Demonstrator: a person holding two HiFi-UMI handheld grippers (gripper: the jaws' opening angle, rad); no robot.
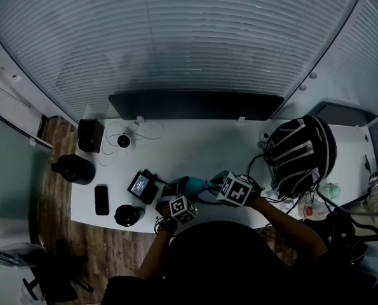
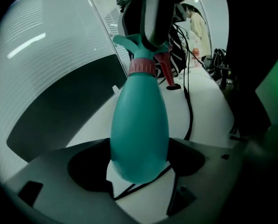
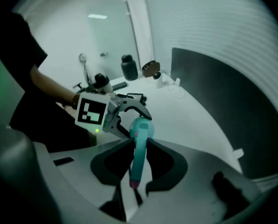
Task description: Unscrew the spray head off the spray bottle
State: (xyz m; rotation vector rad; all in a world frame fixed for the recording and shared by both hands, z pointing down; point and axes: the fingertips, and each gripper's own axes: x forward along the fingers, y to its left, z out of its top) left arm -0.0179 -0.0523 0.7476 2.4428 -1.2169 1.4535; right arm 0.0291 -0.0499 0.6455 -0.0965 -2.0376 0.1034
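Left gripper (image 2: 139,160): jaws fairly wide, clamped on the belly of the teal bottle (image 2: 139,125), which fills the gap between them; right gripper (image 3: 139,143): jaws narrow, pinching the head (image 3: 135,169) between them, the bottle's body just beyond their tips.

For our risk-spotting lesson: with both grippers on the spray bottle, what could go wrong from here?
The left gripper holds the spray bottle by its smooth, rounded body; it may spin when twisted.
The right gripper grips the spray head beside the red trigger, which could get squeezed.
The black cable below could snag.
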